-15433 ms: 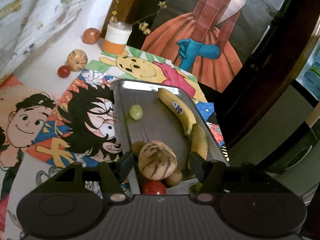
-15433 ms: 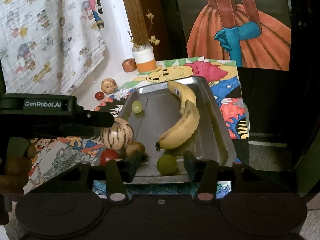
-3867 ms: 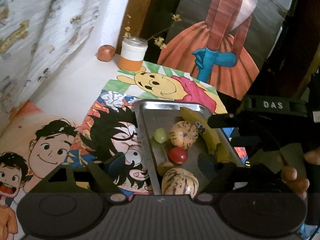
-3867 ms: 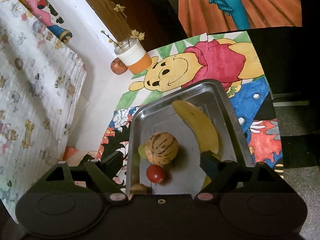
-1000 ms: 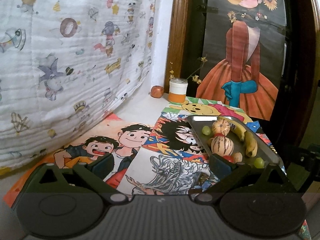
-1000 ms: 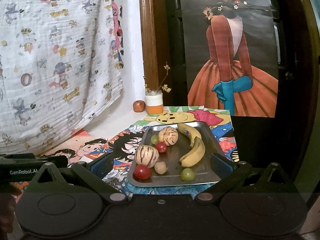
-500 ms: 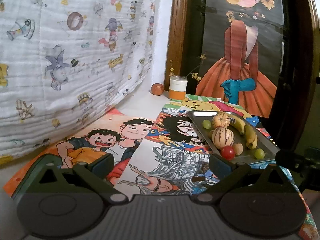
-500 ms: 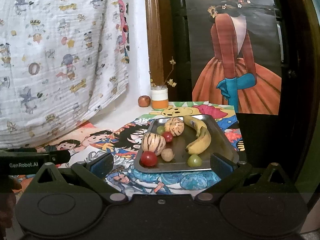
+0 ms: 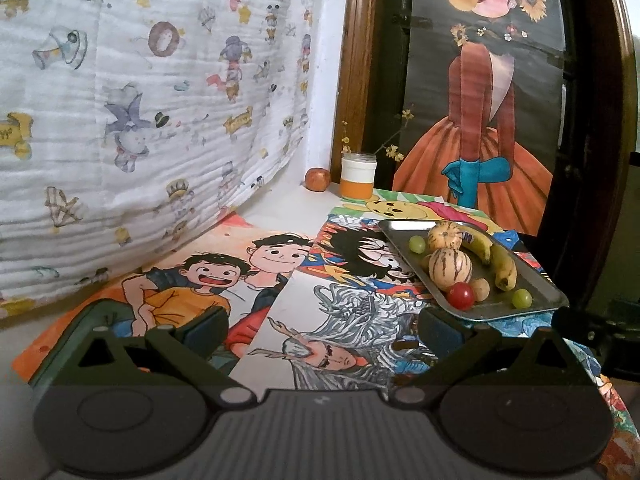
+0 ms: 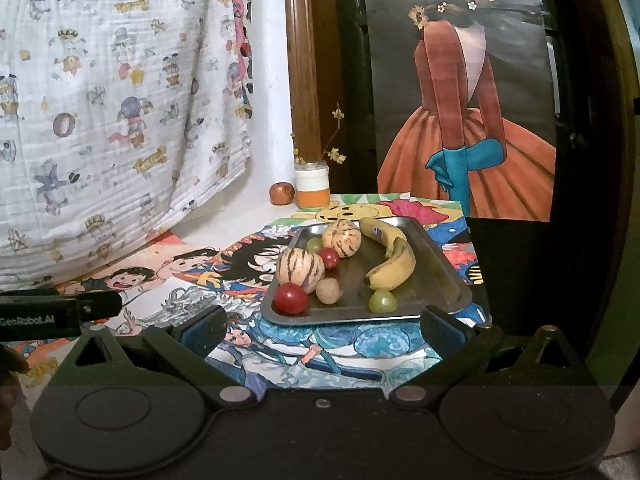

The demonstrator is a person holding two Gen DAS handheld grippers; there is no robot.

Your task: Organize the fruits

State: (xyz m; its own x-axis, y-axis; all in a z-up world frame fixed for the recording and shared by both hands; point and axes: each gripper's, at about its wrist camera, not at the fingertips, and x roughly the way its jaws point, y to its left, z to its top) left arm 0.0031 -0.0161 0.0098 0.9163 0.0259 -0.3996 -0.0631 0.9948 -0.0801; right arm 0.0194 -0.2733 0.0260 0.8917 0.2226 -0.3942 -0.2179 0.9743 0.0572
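Silver metal tray [image 10: 448, 276] is full of round fruits, so with both our grippers [image 9: 320, 330] [image 10: 320, 330] wide open and empty, a bump could roll the red tomato [image 10: 291, 298] off.

The tray [image 10: 448, 280] looks like dull brushed metal with a soft sheen along its rim, and the tomato [image 10: 291, 298] at its 7 o'clock corner is smooth and glossy, while the two striped melons [image 10: 300, 266] look matt. The drawings [image 9: 340, 344] under the tray are matt paper. At 10 o'clock hangs a crinkled, ribbed cloth [image 9: 120, 80], and at 12 o'clock stands a varnished wooden post [image 10: 304, 60] with a slight shine.
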